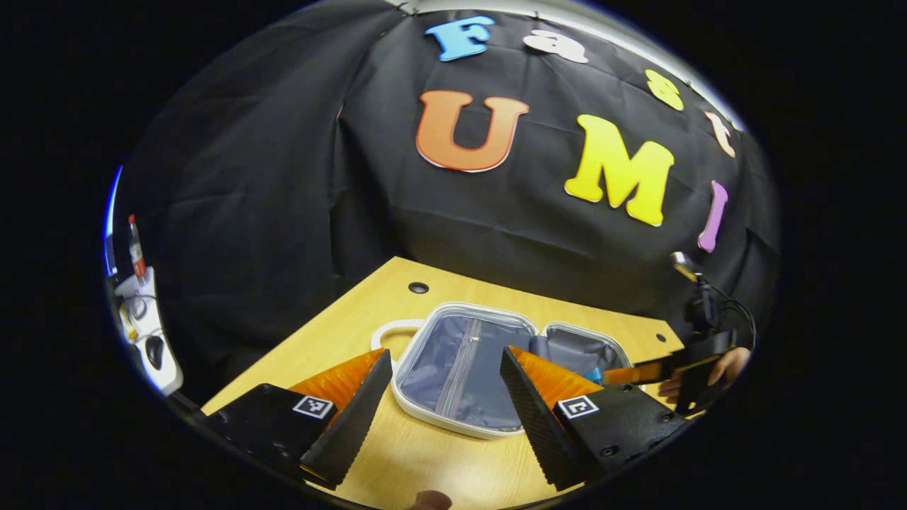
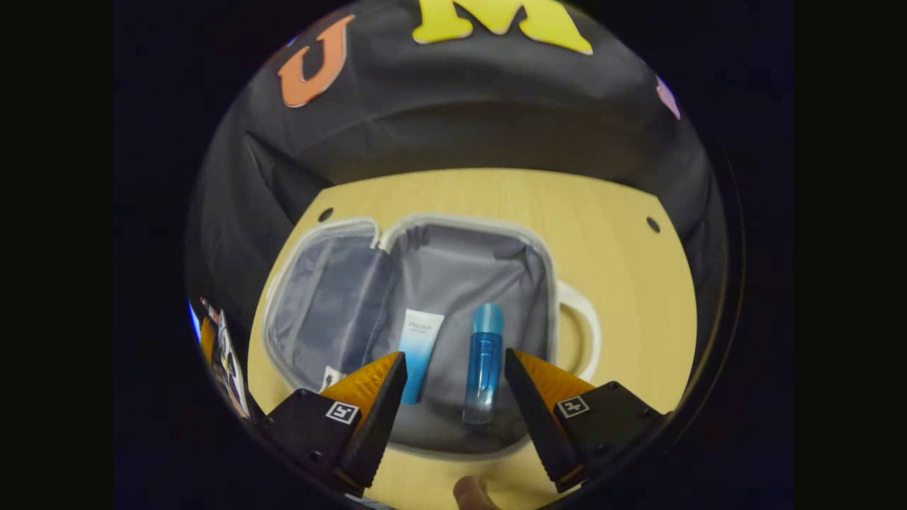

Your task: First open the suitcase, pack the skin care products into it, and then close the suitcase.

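Observation:
The suitcase [image 2: 460, 269] lies open on the wooden table, its two grey-lined halves spread flat and a white handle [image 2: 584, 319] on the right. In the right half lie a white-and-blue tube [image 2: 419, 350] and a blue bottle [image 2: 485, 361], side by side. My right gripper [image 2: 455, 356] hovers open just above them with nothing between its fingers. In the left gripper view the suitcase's white rim [image 1: 453, 425] sits just beyond my left gripper [image 1: 446, 354], which is open and holds nothing. The right gripper [image 1: 659, 372] and the hand holding it [image 1: 730, 365] reach over the far half.
The table [image 2: 623, 297] has small round holes [image 1: 418, 287] near its back corners and bare wood around the suitcase. White equipment [image 1: 145, 333] stands off the table's left side. Black cloth hangs close behind the table.

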{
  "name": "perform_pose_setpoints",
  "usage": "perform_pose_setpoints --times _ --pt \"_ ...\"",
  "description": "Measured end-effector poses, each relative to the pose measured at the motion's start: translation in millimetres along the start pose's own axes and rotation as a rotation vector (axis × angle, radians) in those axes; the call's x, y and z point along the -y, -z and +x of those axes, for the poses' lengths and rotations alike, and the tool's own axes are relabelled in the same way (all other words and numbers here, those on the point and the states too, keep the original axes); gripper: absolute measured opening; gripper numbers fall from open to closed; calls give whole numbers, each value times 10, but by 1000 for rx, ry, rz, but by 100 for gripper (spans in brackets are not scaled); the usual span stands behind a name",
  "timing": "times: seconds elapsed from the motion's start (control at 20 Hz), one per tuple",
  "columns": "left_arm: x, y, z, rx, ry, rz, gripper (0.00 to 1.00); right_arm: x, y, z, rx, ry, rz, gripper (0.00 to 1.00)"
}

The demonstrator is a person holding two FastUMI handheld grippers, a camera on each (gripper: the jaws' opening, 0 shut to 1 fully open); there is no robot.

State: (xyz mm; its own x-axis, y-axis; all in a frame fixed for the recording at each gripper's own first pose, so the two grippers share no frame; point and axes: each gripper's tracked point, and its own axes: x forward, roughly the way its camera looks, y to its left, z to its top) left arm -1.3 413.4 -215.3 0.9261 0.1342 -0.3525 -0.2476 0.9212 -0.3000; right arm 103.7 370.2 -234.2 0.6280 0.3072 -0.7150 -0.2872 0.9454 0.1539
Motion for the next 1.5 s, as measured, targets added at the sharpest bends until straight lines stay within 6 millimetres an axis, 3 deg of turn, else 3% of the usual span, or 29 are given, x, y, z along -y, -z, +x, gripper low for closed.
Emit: perform_pose_setpoints --times 0.1,0.25,0.35,0.4,0.45,0.5,0.6,0.7,0.8,0.85,0.9,0.95,1.0,1.05,1.1,1.25,1.35,1.5 --pt "-294 88 332 -23 -4 -57 99 87 -108 -412 88 -13 -71 78" --pt "-685 136 704 -49 -9 -168 98 343 -100 -949 195 10 -140 82" --pt "-999 300 947 -91 -57 -214 99 563 -69 -1241 251 46 -135 78" --pt "-1109 353 1053 -108 -66 -241 99 656 -56 -1367 278 64 -130 82" --pt "-1155 415 1137 -123 -66 -283 99 740 -28 -1470 298 78 -127 78" --pt "-1165 460 1211 -144 -59 -342 99 818 22 -1498 307 99 -123 83" --pt "-1161 550 1319 -177 -33 -449 99 963 145 -1577 306 122 -93 78" --pt "-1240 682 1439 -219 -54 -520 98 1118 251 -1662 299 145 -56 79" --pt "-1191 722 1526 -239 -23 -634 94 1263 307 -1749 307 167 -13 81" --pt "-1140 715 1550 -232 -4 -695 67 1304 328 -1796 314 171 3 82" --pt "-1109 714 1563 -237 17 -745 74 1350 334 -1852 323 179 13 82" --pt "-1102 723 1575 -229 24 -775 60 1394 340 -1908 335 184 19 82" --pt "-1060 707 1581 -228 36 -798 64 1426 349 -1973 343 192 20 79" --pt "-1018 678 1581 -225 50 -823 22 1474 358 -2032 352 200 21 79" --pt "-1004 661 1583 -226 48 -839 17 1502 355 -2100 364 205 22 78" --pt "-996 644 1549 -238 24 -841 14 1610 317 -2303 407 230 9 82" --pt "-943 505 1485 -225 14 -802 11 1673 279 -2431 444 243 10 79" --pt "-837 231 1363 -198 2 -702 7 1702 212 -2538 484 228 -11 82"
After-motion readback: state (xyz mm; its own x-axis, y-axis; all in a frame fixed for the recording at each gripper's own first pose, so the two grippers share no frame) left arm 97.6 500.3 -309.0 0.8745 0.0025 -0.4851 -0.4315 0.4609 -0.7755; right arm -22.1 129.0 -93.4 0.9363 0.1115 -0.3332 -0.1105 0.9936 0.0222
